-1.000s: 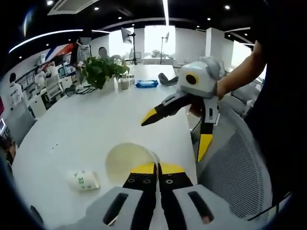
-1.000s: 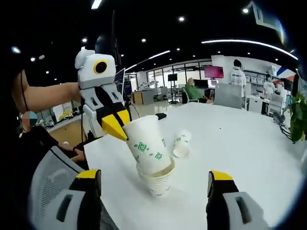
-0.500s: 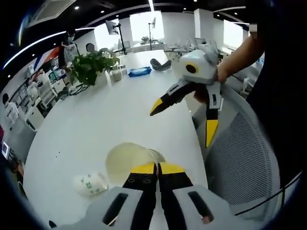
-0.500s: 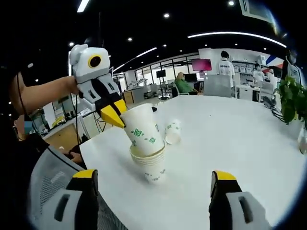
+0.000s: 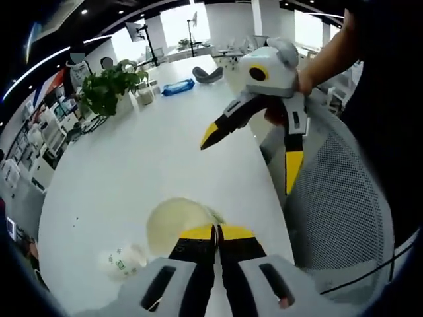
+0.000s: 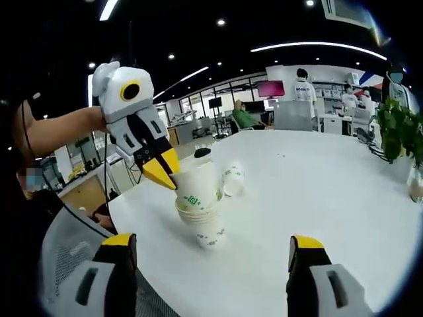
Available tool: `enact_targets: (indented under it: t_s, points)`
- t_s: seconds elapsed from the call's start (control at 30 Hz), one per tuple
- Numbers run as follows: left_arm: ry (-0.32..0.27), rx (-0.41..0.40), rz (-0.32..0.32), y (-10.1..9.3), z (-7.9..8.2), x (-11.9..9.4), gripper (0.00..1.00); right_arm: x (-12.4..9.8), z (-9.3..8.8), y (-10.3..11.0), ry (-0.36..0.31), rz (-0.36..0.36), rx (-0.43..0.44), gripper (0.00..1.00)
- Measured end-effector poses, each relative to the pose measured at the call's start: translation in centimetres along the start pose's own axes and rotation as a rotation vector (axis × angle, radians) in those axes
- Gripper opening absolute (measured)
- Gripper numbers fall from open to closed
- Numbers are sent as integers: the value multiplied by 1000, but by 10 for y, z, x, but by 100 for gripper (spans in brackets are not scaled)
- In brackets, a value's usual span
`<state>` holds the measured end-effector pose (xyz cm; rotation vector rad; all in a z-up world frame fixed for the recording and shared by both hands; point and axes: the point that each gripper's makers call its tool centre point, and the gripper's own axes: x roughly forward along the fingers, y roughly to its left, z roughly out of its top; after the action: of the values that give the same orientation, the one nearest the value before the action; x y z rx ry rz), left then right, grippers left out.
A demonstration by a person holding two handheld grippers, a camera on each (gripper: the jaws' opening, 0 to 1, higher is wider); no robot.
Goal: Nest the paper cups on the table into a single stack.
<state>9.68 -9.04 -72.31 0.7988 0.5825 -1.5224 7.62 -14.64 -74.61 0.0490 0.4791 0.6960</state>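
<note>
Your left claw (image 6: 160, 173) was pinching the rim of the top cup (image 6: 193, 187), seated in the stack (image 6: 201, 221) near the table (image 6: 317, 198) edge; your right claw (image 6: 211, 254) hung spread, empty. A hard push could have tipped the stack. One loose cup (image 6: 232, 179) lay just beyond.

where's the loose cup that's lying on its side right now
In the right gripper view the loose cup lies on the white table just behind the stack; in the left gripper view it is lower left of the jaws.
</note>
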Motion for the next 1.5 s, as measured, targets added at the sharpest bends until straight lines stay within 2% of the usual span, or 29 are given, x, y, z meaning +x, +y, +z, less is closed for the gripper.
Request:
enact_targets:
  t_s: [0.17, 0.4, 0.5, 0.63, 0.93, 1.13, 1.23, 1.33, 1.5]
  points:
    - [33, 21, -15, -3, -6, 10, 0, 0, -1, 1, 3, -1, 1, 95]
    - [44, 21, -35, -7, -8, 16, 1, 0, -2, 1, 8, 1, 3, 94]
    - [32, 13, -35, -7, -6, 14, 4, 0, -2, 1, 9, 2, 7, 93]
    - [17, 0, -36, -7, -4, 10, 0, 0, -3, 1, 10, 1, 10, 93]
    - [23, -10, -41, -7, -9, 12, 0, 0, -4, 1, 15, 1, 10, 92]
    - [-25, -44, -21, 2, -2, 5, 0, 0, -5, -1, 13, -4, 9, 91]
    - [-60, -87, 9, 11, 0, -1, 1, 0, -5, -2, 14, -6, 12, 91]
    - [-116, -158, 85, 31, 1, -8, 6, 0, -4, -2, 10, -9, 17, 92]
    - [-121, -192, 212, 60, -8, -17, 23, -1, -2, -4, -1, -14, 23, 92]
